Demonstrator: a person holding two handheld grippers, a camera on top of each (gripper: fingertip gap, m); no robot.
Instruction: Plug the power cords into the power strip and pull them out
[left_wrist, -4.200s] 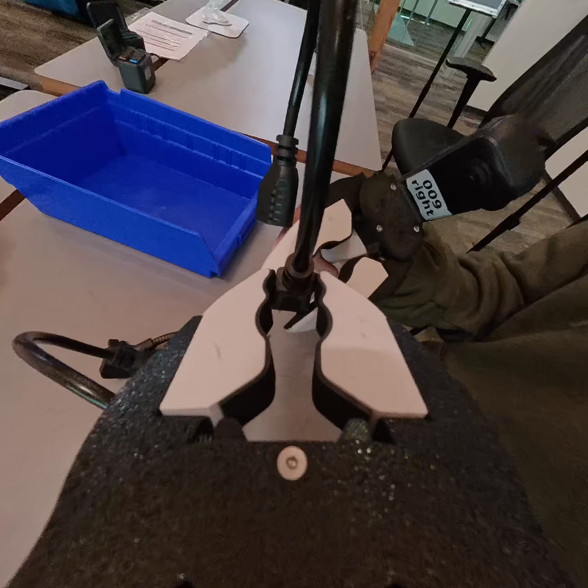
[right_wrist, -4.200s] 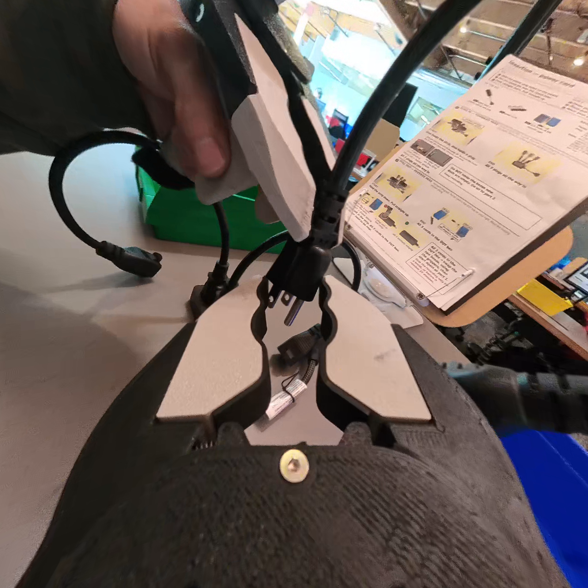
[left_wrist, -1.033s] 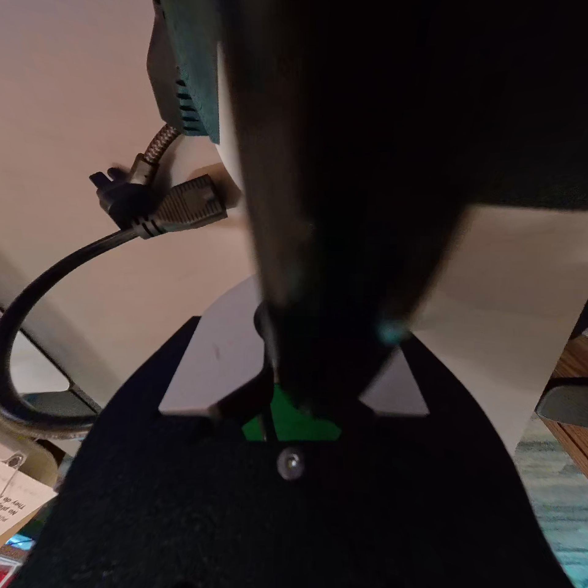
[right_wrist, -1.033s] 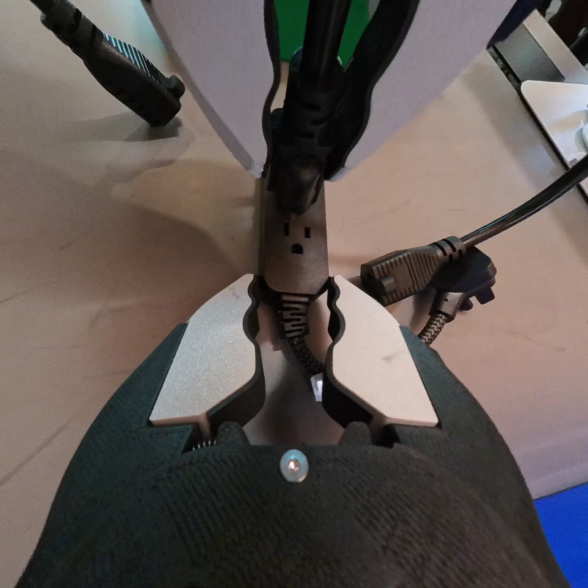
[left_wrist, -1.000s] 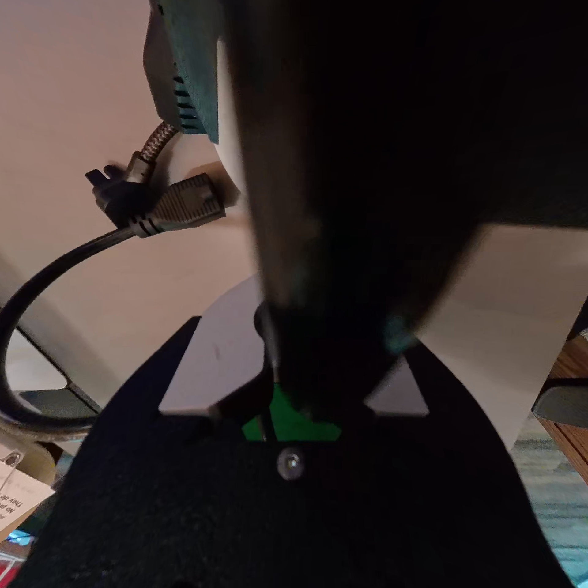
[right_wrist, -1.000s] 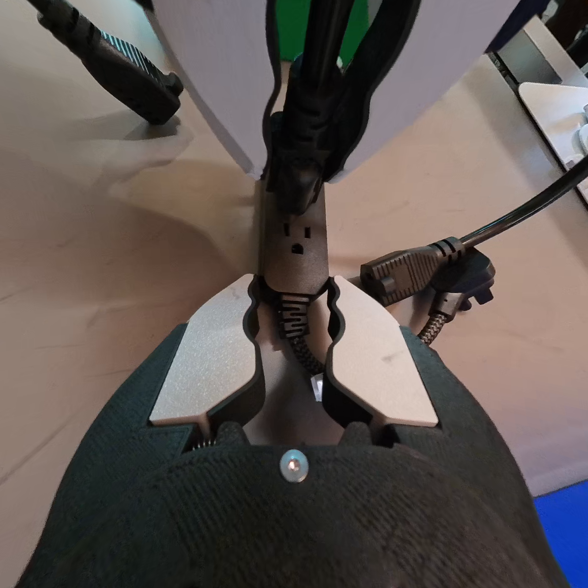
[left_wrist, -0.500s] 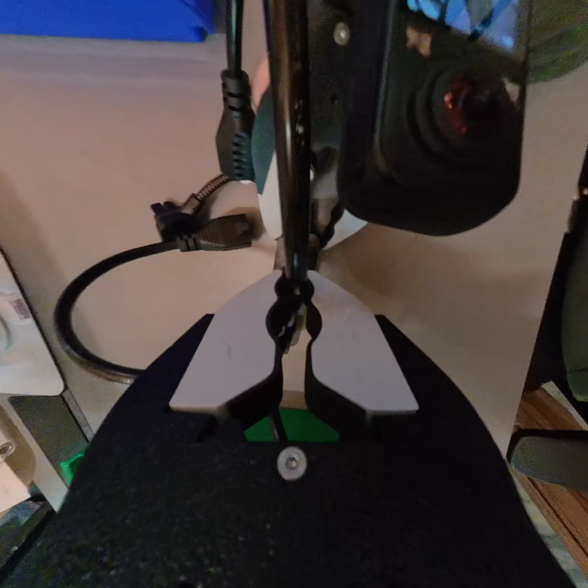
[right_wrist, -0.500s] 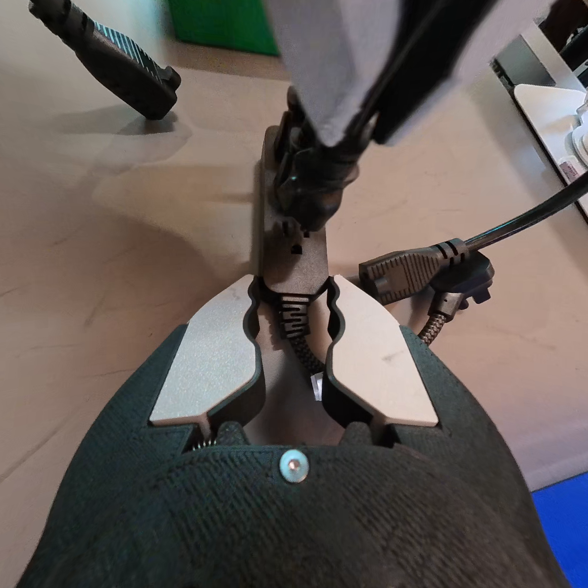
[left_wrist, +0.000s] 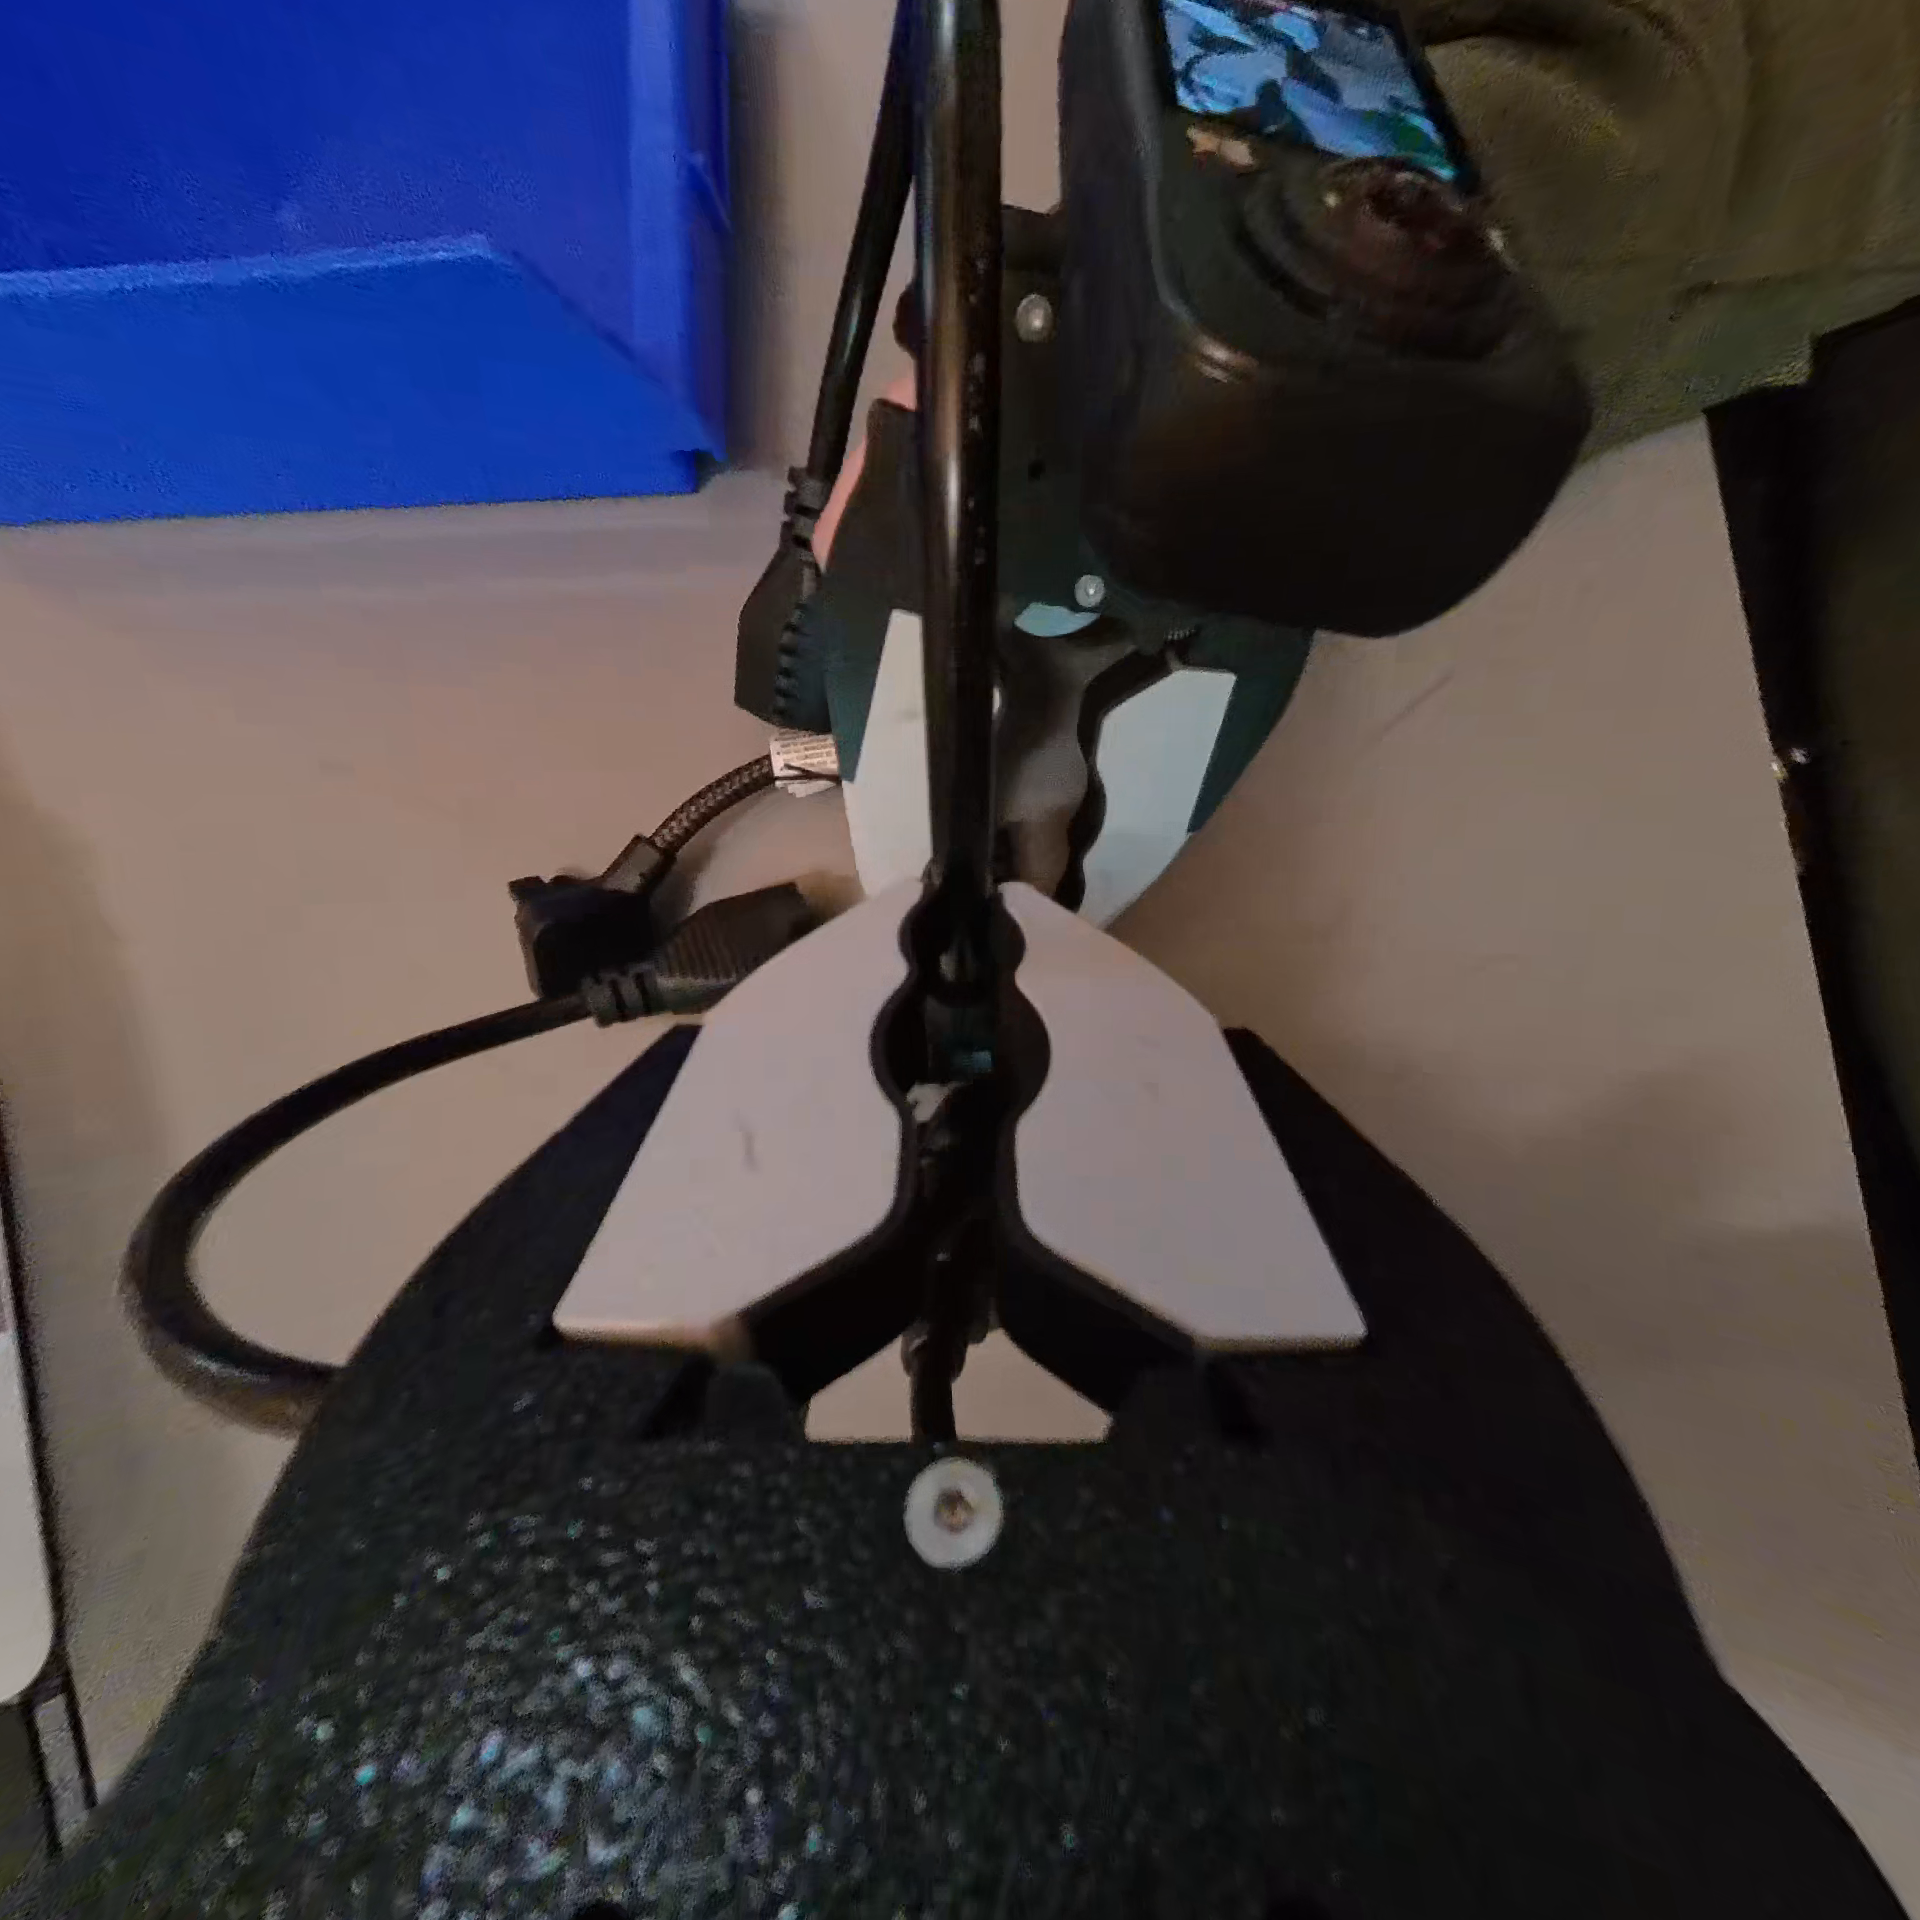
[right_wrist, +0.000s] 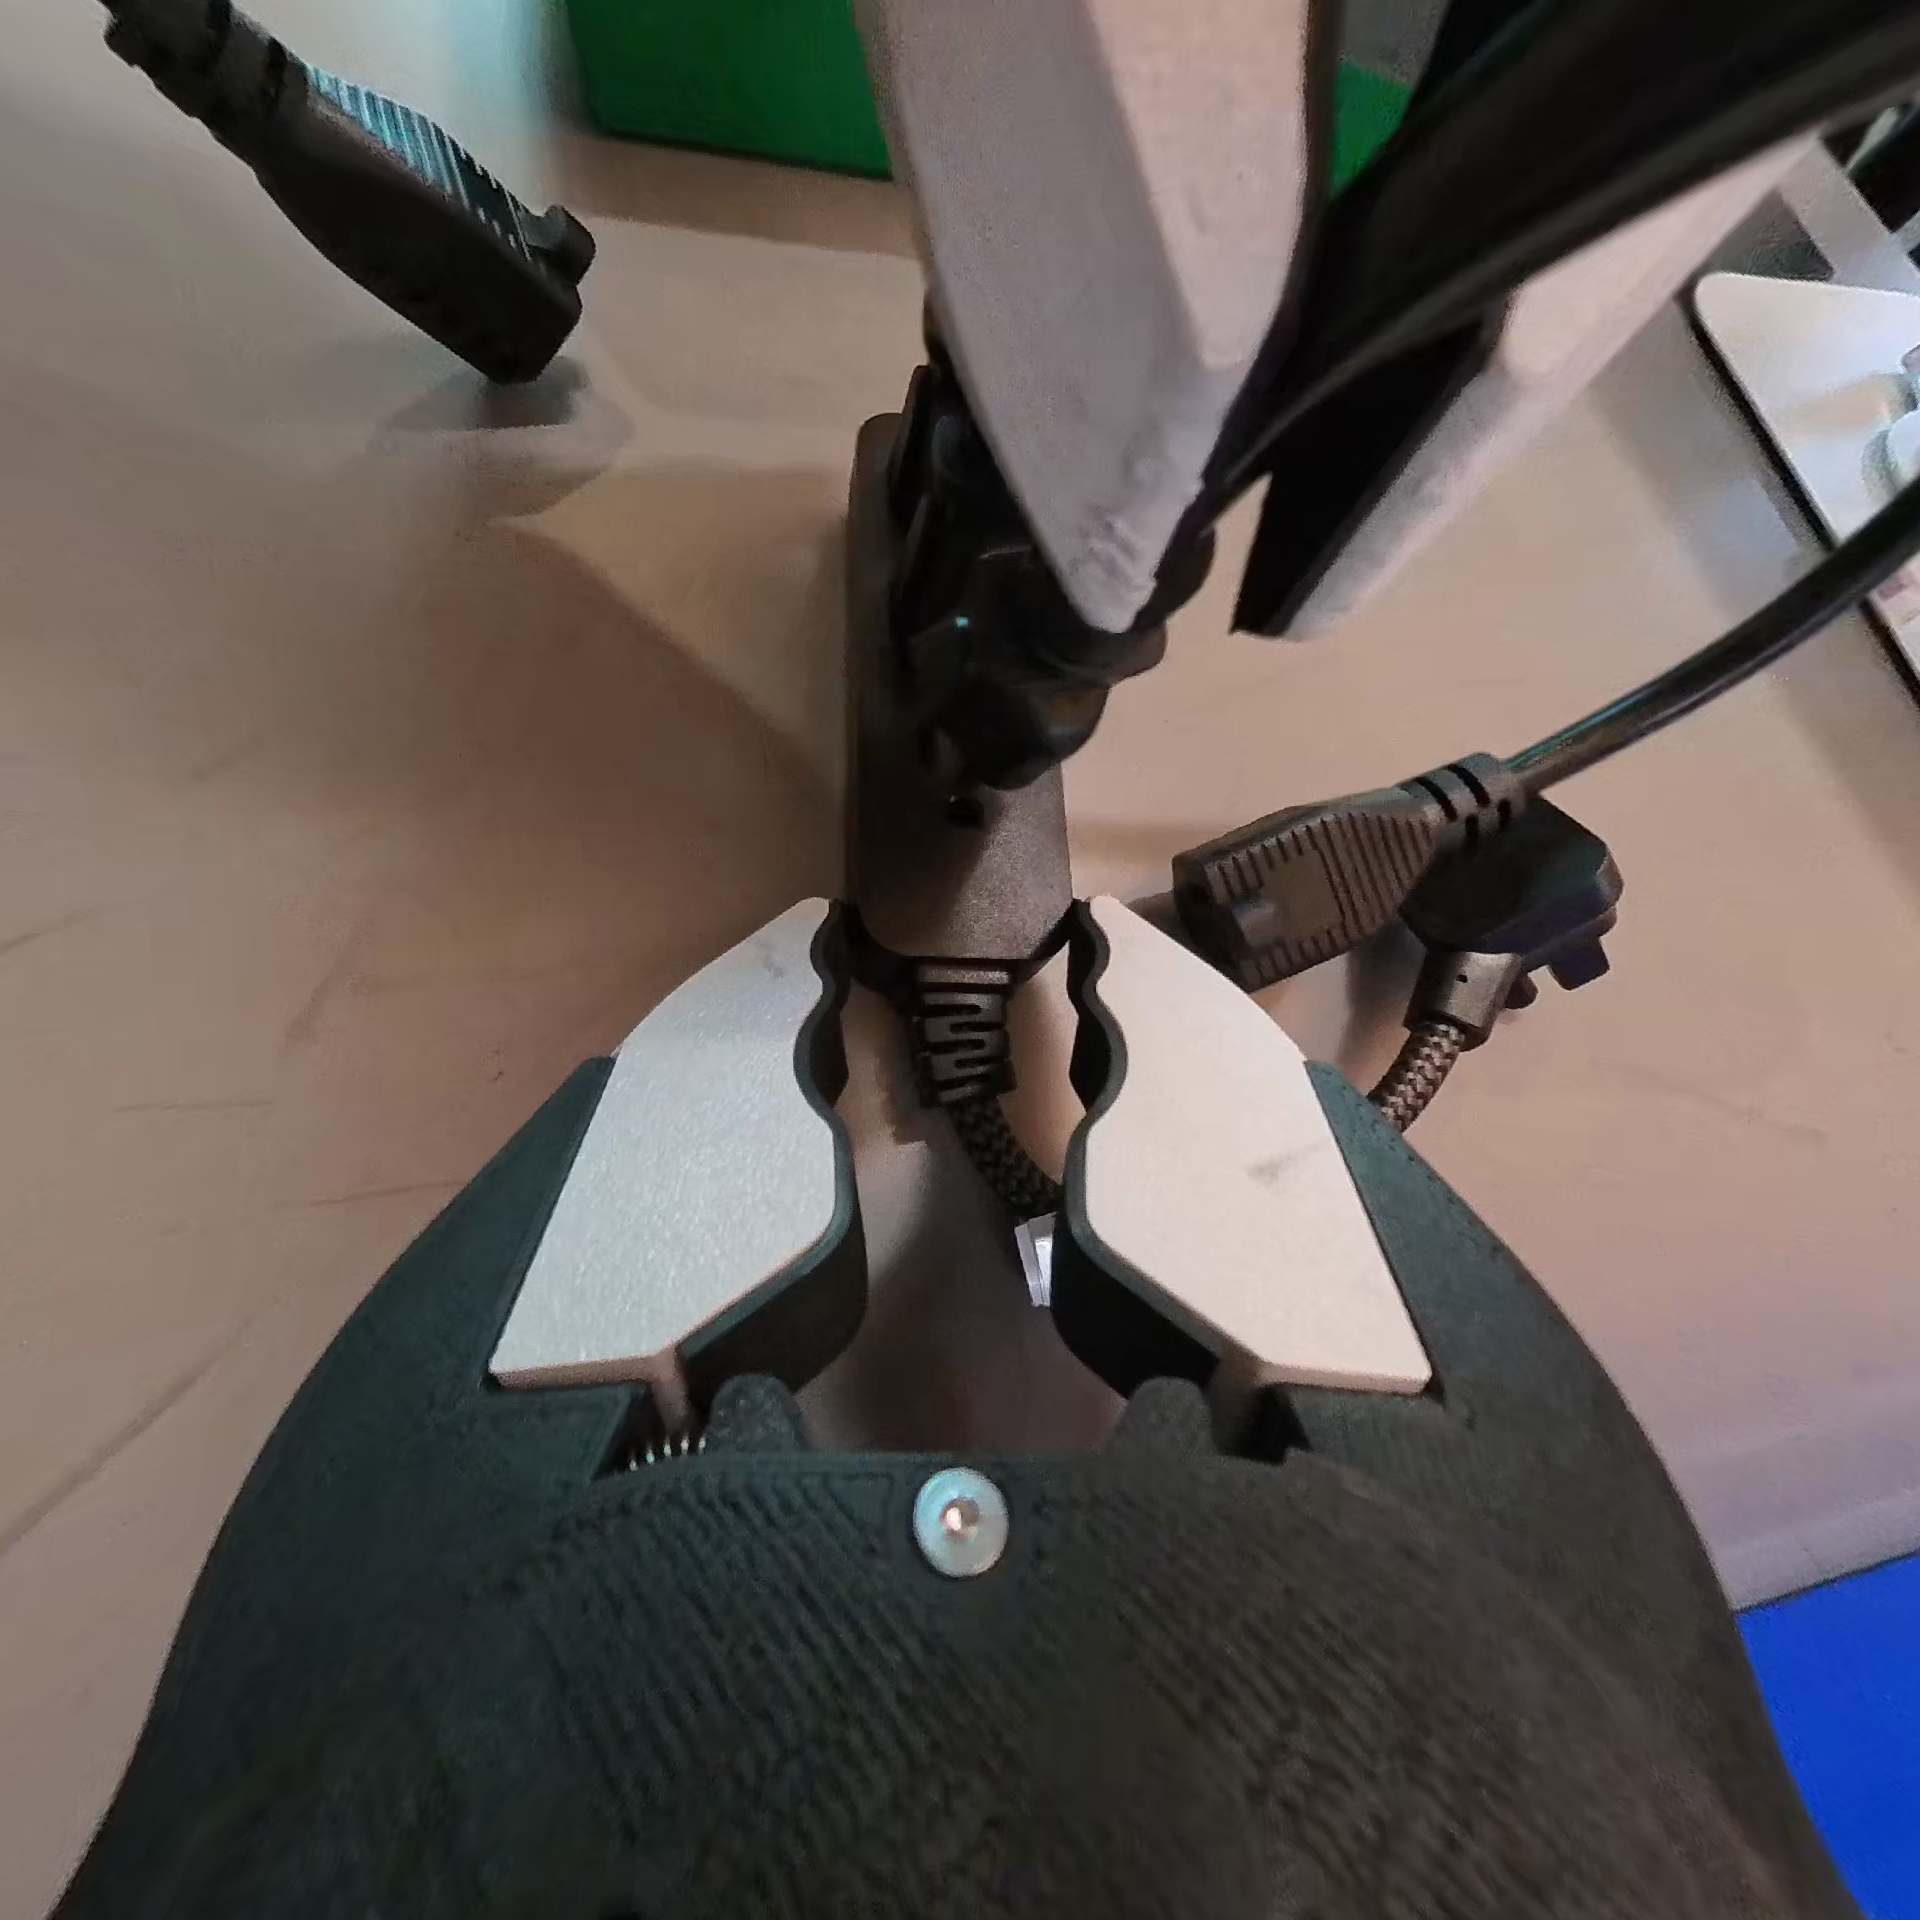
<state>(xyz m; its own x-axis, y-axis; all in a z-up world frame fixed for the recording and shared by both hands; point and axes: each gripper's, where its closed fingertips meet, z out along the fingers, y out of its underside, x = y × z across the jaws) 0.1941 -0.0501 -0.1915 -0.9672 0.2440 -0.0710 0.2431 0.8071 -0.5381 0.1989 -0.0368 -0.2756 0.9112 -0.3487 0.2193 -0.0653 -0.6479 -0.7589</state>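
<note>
In the right wrist view my right gripper (right_wrist: 956, 920) is shut on the near end of the dark power strip (right_wrist: 956, 842), which lies on the beige table. The strip's braided cable (right_wrist: 997, 1132) runs back between the fingers. My left gripper (right_wrist: 1195, 608) comes down from above, shut on a black power cord just above its plug (right_wrist: 997, 675). The plug leans on the strip's top. In the left wrist view my left gripper (left_wrist: 961, 920) pinches that cord (left_wrist: 956, 520), and the right gripper (left_wrist: 1039, 831) shows beyond it.
A loose cord connector (right_wrist: 1340, 883) and the strip's angled plug (right_wrist: 1507, 894) lie right of the strip. Another black plug (right_wrist: 416, 239) hangs at the upper left. A green box (right_wrist: 727, 73) stands behind, a blue bin (left_wrist: 343, 249) beside the table and a white device (right_wrist: 1818, 364) at right. One gripper's finger ends stand about 9 centimetres off the other's.
My left gripper has tilted and drawn back from upright over the strip. The plug now leans toward my right gripper and covers the nearest outlet. The right gripper has not moved.
</note>
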